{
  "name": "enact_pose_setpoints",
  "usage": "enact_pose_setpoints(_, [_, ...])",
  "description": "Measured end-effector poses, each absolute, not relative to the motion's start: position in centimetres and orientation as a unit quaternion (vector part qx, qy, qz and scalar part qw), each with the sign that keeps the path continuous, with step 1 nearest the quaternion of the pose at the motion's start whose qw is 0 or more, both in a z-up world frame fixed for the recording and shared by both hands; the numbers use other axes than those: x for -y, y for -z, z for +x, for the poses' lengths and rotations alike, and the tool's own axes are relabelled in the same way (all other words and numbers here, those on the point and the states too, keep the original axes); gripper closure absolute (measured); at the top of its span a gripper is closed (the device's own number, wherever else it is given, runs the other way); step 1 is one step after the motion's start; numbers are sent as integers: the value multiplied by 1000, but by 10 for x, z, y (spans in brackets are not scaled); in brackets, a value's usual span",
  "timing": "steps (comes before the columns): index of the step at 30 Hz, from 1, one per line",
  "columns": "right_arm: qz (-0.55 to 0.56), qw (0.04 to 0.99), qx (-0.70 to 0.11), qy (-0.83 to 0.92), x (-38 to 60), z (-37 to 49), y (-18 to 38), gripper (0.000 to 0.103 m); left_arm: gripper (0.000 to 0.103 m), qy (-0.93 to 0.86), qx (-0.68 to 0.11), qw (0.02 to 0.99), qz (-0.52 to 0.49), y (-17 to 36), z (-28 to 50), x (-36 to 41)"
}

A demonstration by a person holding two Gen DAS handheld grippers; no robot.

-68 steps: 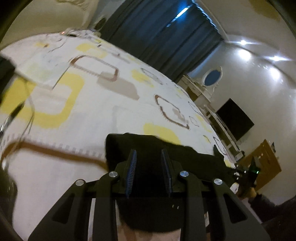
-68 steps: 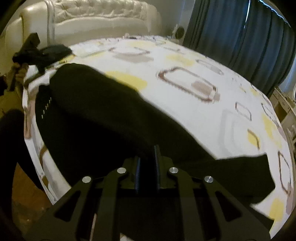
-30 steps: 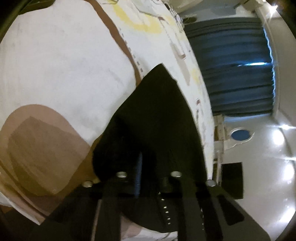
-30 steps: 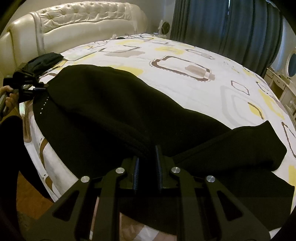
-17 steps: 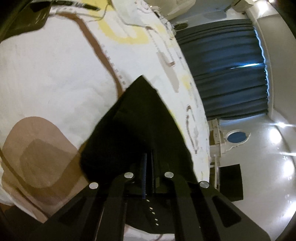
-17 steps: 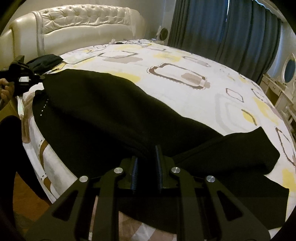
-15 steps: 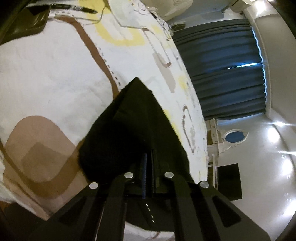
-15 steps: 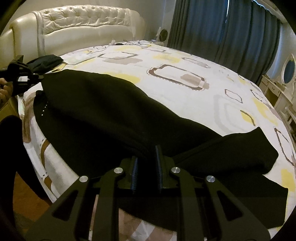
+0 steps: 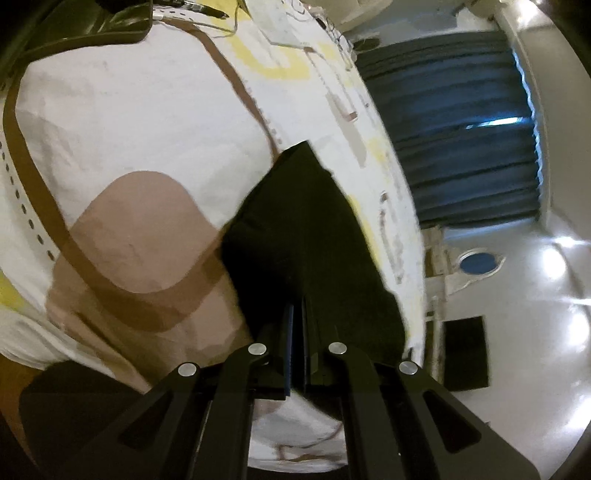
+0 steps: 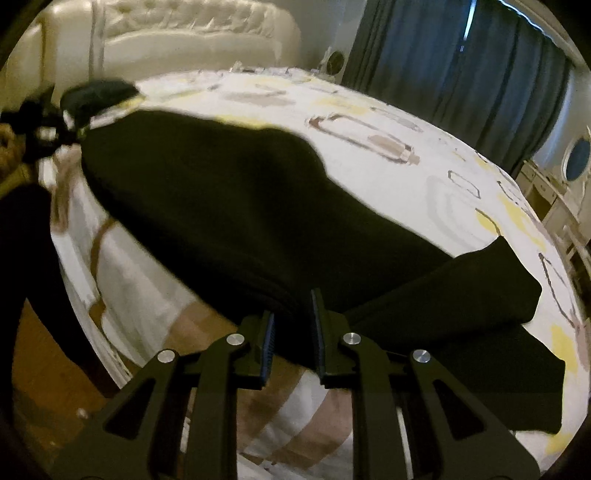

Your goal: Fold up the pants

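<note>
The black pants (image 10: 236,206) lie spread over the near edge of the bed (image 10: 388,122), running in the right wrist view from about nine o'clock, near the quilted headboard (image 10: 177,33), down across the centre to the legs at about four o'clock, where one leg lies crossed over the other. The right gripper (image 10: 291,325), at six o'clock in its own view, has just been opening its jaws; a thick fold of the crotch seam sits between the blue pads, which stand slightly apart, so whether they press on the cloth I cannot tell. The left gripper (image 9: 297,332) has its jaws together, clamped on the dark waistband end of the pants (image 9: 306,236), which stretches away toward twelve o'clock over the patterned sheet (image 9: 122,122). The fabric looks like a soft, fairly heavy knit: it drapes limply, bunches into thick layers and probably sags between two holds, though it should not slip much on ribbed pads. Good places to take hold are likely the waistband corner and the stacked hems, pinching all the layers at once so that none trails behind. A second dark garment (image 10: 99,96) rests at ten o'clock, beside the waistband end of the pants.
</note>
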State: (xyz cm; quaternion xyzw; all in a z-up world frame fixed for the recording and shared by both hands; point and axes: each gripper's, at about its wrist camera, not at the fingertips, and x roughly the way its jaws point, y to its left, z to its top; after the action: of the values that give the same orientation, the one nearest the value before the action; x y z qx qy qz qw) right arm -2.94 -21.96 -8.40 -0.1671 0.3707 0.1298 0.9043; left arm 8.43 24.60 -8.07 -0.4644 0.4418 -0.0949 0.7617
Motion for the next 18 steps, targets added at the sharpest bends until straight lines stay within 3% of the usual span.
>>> enact_pose_setpoints(2, [-182, 901, -372, -128, 216, -34, 90, 76, 99, 91, -455, 765, -445, 83, 86, -240])
enact_pose_setpoints(3, [-186, 902, -367, -127, 215, -37, 90, 68, 99, 89, -461, 767, -438, 83, 85, -239])
enact_pose_setpoints(4, [-182, 904, -364, -129, 216, -39, 88, 49, 99, 89, -464, 767, -435, 83, 85, -239])
enact_pose_setpoints(5, [-174, 907, -360, -130, 219, -43, 84, 40, 98, 90, -465, 767, -433, 81, 85, -240])
enact_pose_setpoints(14, [45, 937, -341, -60, 325, -19, 24, 38, 96, 47, -460, 823, -331, 48, 63, -248])
enact_pose_setpoints(16, [99, 937, -333, -29, 361, 4, 7, 38, 58, 44, -450, 842, -293, 35, 68, -237])
enact_pose_setpoints(17, [122, 936, -330, -14, 378, 17, 0, 38, 27, 45, -437, 856, -272, 26, 72, -228])
enact_pose_setpoints(18, [140, 933, -331, 0, 393, 32, -5, 38, 24, 51, -425, 865, -261, 20, 76, -220])
